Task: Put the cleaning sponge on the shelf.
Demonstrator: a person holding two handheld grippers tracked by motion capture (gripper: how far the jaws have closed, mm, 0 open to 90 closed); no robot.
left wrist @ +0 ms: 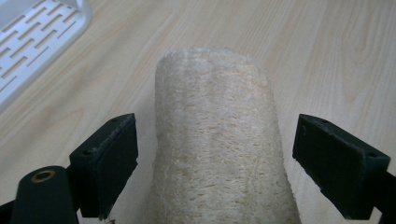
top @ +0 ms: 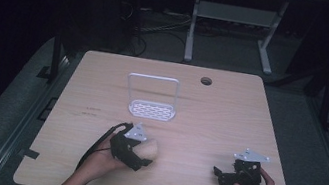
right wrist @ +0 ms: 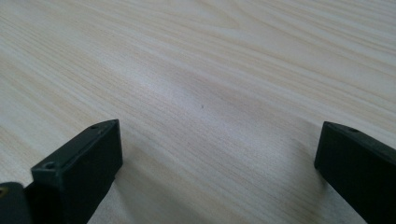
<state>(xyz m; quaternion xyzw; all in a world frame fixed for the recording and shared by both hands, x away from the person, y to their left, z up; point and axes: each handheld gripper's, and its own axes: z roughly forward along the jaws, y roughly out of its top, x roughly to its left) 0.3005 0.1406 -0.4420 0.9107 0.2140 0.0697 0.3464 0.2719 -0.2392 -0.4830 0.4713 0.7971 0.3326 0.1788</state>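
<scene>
A tan, fibrous loofah roll [top: 151, 149] lies on the wooden table [top: 199, 113], front left of centre. In the left gripper view the loofah [left wrist: 215, 140] runs lengthwise between the two black jaws, with a gap on each side. My left gripper [top: 146, 155] is open around it and touches neither side. My right gripper [top: 218, 174] rests low at the front right, held by a hand. It stands open [right wrist: 217, 133] over bare wood with nothing between its jaws.
A white slotted rack [top: 152, 110] with a tall wire handle stands behind the loofah, and its corner [left wrist: 32, 42] shows in the left gripper view. A cable hole [top: 206, 81] sits near the table's far edge. Beyond the table stand dark floor and desk legs.
</scene>
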